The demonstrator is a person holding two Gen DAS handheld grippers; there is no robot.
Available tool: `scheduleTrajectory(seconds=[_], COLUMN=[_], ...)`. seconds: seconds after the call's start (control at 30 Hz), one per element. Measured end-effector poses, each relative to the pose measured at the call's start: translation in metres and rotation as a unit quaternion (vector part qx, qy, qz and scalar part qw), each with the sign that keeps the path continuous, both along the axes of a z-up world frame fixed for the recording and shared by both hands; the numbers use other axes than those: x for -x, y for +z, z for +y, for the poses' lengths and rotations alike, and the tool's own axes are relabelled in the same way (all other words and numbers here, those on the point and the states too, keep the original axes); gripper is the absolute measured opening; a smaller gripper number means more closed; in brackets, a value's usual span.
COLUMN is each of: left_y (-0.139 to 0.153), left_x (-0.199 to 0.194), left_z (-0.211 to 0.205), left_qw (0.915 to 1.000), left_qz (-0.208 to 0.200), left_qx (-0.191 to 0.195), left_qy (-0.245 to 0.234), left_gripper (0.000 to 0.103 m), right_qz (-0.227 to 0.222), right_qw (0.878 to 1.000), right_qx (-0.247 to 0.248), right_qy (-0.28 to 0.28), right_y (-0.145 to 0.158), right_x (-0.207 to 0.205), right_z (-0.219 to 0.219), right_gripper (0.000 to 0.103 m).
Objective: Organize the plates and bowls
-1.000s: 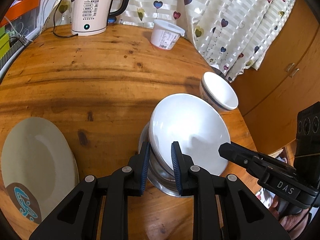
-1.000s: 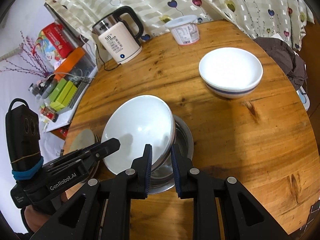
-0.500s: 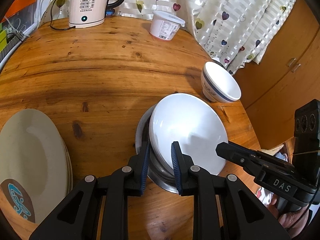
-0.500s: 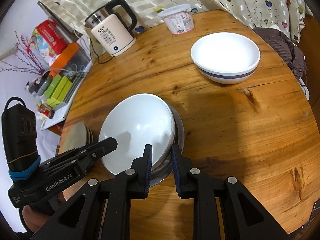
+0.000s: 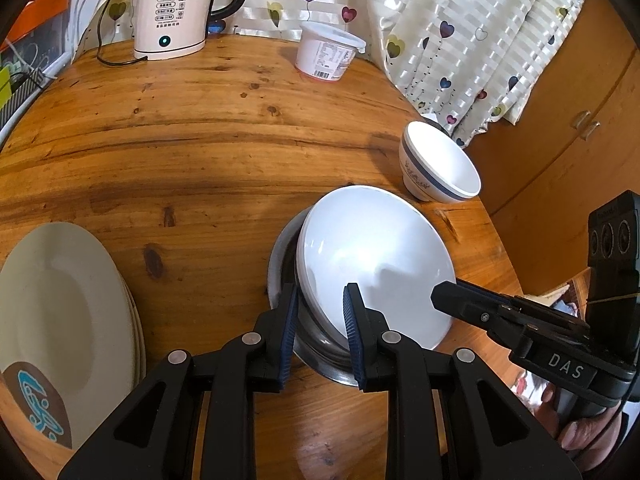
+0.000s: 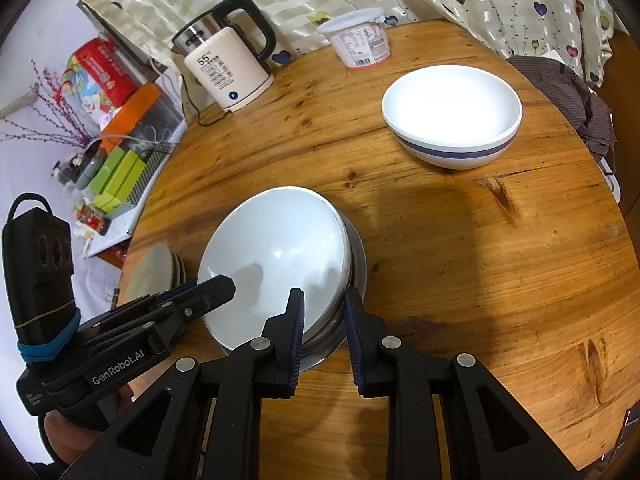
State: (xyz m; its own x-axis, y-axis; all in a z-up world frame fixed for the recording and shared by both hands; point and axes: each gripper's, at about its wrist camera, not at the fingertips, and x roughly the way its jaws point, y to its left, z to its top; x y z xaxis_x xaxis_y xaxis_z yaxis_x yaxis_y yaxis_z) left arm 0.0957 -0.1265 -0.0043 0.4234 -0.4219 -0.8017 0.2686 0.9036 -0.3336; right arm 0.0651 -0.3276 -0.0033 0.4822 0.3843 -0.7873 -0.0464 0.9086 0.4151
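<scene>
**Nested bowls pinched at both sides: slip risk**
Left gripper (image 5: 320,320) & right gripper (image 6: 324,320) each clench the white bowl (image 5: 372,256) rim together with the steel bowl (image 5: 320,354) under it, well in front of the kettle (image 5: 172,8). The white bowl sits tilted; uneven lift could slide it out or chip it. Count: 1 white bowl, 1 steel, 1 blue-banded bowl (image 6: 452,120), plate stack (image 5: 52,300) of approx. 3, 1 tub (image 5: 326,56).

Likely a home dining corner: round wooden table (image 5: 200,152), electric kettle (image 5: 172,8), heart-print curtain (image 5: 460,20), wooden cupboards (image 5: 568,128).
</scene>
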Motion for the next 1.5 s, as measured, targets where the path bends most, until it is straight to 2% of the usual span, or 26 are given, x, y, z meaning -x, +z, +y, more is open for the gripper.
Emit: scheduleTrajectory(seconds=[0.13,0.73,1.13,1.5], left_y=[0.003,0.004,0.019,0.033], left_x=[0.001,0.000,0.007,0.014], left_z=[0.002,0.009,0.013,0.011], left_qw=[0.9999,0.9998,0.9990,0.9979], left_qz=[-0.009,-0.014,-0.039,-0.061], left_qx=[-0.008,0.003,0.002,-0.005], left_qy=[0.006,0.015,0.020,0.019], left_gripper=[0.024,0.024,0.024,0.024], right_qz=[-0.005,-0.017,-0.037,-0.055], right_qw=[1.000,1.000,0.999,0.998], right_qx=[-0.001,0.002,0.003,0.005], right_qy=[0.003,0.005,-0.012,-0.008], right_y=[0.001,0.004,0.020,0.034], right_x=[0.001,-0.004,0.001,0.008], right_z=[0.001,0.000,-0.017,-0.017], right_gripper=[0.021,0.021,0.021,0.032])
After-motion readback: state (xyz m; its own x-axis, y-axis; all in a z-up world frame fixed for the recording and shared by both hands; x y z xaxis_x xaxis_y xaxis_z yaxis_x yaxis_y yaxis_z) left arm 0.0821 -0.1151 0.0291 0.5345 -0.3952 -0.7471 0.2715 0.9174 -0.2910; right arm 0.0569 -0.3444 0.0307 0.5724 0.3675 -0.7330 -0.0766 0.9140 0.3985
